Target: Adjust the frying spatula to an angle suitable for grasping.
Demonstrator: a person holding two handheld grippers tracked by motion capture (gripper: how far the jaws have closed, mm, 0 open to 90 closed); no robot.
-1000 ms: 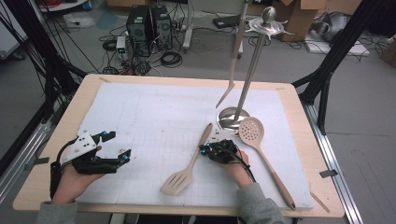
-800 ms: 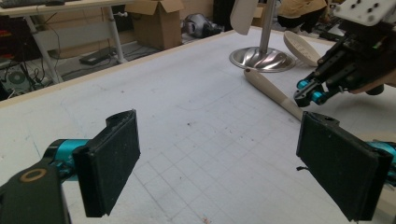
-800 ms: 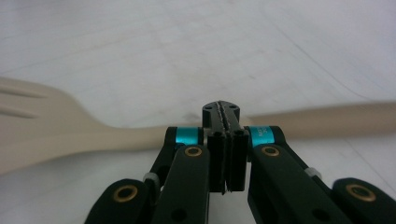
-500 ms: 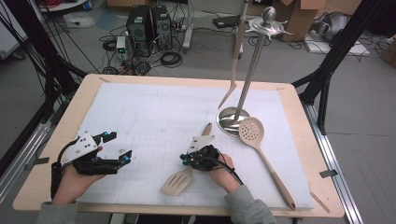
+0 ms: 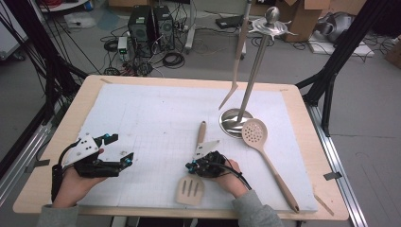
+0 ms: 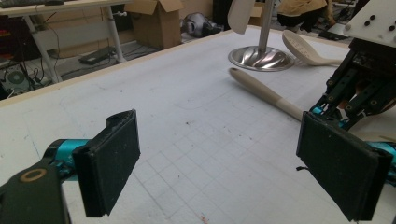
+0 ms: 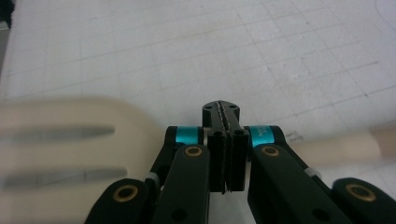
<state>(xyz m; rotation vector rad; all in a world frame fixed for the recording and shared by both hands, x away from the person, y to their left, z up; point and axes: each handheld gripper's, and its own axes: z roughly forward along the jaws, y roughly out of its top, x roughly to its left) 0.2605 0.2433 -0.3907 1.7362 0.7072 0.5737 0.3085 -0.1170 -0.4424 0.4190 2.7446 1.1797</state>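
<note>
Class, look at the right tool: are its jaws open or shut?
Shut. In the right gripper view, the right tool has its two black pads pressed together, nothing between them, above the slotted spatula.

Even overhead light is falling softly on the table [image 5: 156,104], casting faint shadows, while the slotted spatula [image 7: 60,154] is smearing out of focus close to the lens.

Beige slotted spatula [image 5: 195,176] lying flat, near table's front edge
</note>
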